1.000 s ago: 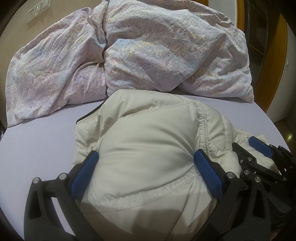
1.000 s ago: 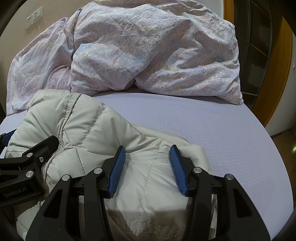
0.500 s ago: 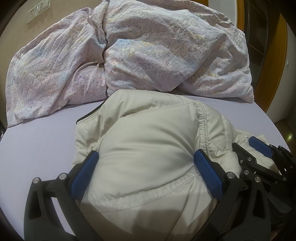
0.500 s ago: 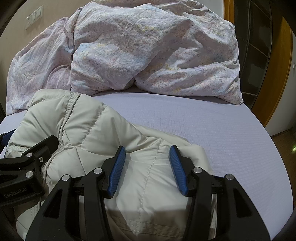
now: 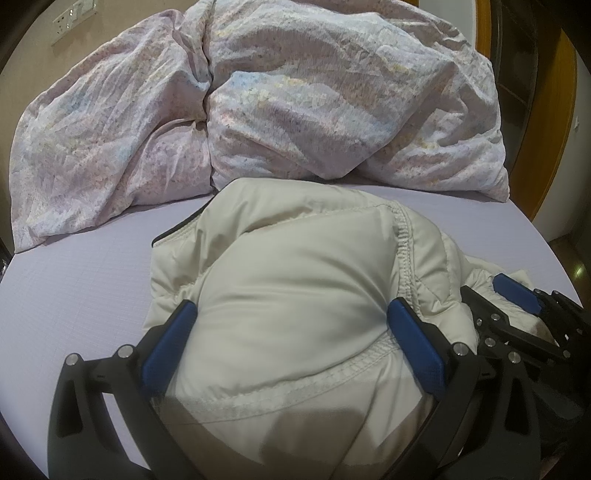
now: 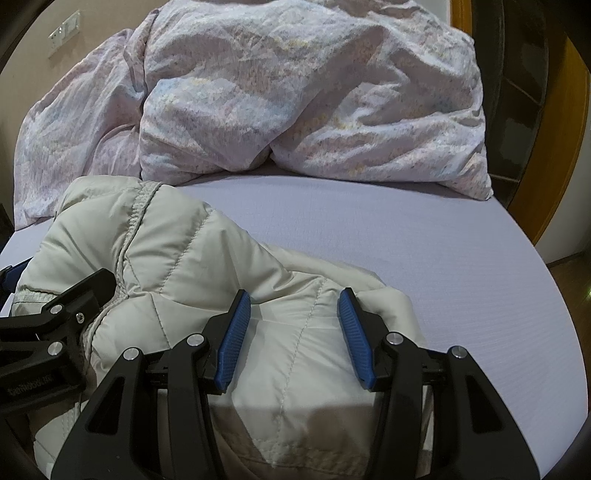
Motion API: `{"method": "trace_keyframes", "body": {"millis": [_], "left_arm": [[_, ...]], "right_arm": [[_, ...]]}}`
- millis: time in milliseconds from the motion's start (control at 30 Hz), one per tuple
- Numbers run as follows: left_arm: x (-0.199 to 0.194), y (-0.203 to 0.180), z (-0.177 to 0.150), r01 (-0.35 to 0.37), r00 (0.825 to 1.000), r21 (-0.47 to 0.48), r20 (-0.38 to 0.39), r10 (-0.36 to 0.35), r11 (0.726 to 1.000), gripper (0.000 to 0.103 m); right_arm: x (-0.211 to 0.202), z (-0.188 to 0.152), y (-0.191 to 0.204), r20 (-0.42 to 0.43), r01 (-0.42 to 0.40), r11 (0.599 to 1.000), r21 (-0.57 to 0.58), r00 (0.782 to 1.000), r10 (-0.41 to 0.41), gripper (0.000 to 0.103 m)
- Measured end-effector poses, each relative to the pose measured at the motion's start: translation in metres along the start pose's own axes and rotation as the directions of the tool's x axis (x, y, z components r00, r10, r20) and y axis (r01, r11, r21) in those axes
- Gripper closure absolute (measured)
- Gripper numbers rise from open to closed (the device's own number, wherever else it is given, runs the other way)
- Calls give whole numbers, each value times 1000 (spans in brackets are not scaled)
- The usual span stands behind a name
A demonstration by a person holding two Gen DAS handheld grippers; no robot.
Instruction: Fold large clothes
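Note:
A cream puffer jacket (image 5: 295,295) lies bunched on the lilac bed sheet (image 5: 74,288); it also shows in the right wrist view (image 6: 192,258). My left gripper (image 5: 291,339) is wide open, its blue pads either side of a puffy fold of the jacket. My right gripper (image 6: 293,328) is open, its pads straddling a flatter part of the jacket near its right edge. The right gripper also shows at the right of the left wrist view (image 5: 517,317), and the left gripper's body shows at the left of the right wrist view (image 6: 55,325).
A crumpled floral duvet (image 5: 295,92) is piled along the far side of the bed, also in the right wrist view (image 6: 295,92). A wooden door frame (image 6: 565,129) stands at the right. Wall sockets (image 5: 72,18) are at the top left.

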State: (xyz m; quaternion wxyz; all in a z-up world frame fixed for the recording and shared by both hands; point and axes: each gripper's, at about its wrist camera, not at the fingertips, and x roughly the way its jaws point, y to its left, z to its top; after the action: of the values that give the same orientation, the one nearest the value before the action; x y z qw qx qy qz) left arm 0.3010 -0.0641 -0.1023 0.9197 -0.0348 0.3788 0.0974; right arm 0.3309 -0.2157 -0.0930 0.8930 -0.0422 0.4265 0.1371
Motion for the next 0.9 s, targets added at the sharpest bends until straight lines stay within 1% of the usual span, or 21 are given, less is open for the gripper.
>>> {"method": "trace_keyframes", "body": {"millis": [67,100,167,200,333,400,533,667,733,800,900], "left_arm": [[0,-2,3,1,1000,7,-31,0,1000,2],[0,0,8,6,998,22,-60,-4,1000,2],[-7,4,13,23,996,29,-88,-20,999,2],[-13,8,14,31,996,23,-90,-29,999,2],[-39,27,15,45,997,-12,-69,-46,999,2],[-48,36,12,56,996,-34,-72,-58,998,2],[-52,47,11,69,993,-62,-92,-74,996,2],[-53,43,9,79,991,-52,-100,-84,996,2],[-51,39,7,76,991,-35,-109,-79,997,2],[-53,33,1,77,990,-25,-119,-79,997,2],[-45,34,0,91,985,-42,-145,-97,995,2]], "right_arm": [[2,5,-1,-41,-8,1000,-4,999,8,51],[2,8,-1,-69,-12,1000,-2,998,12,51],[-3,19,-7,-141,-31,999,28,989,35,51],[-11,25,-12,-158,-39,998,57,986,48,51],[-59,25,-23,-47,-86,988,132,995,93,51],[-75,15,-25,-43,-116,982,148,991,123,51],[-86,-6,-24,-72,-124,981,153,988,136,51],[-86,-11,-26,-89,-115,978,174,987,132,51],[-79,-9,-26,-116,-103,977,187,985,126,51],[-68,-9,-25,-156,-89,980,176,981,117,50],[-59,-11,-20,-182,-79,985,155,978,107,50]]}}
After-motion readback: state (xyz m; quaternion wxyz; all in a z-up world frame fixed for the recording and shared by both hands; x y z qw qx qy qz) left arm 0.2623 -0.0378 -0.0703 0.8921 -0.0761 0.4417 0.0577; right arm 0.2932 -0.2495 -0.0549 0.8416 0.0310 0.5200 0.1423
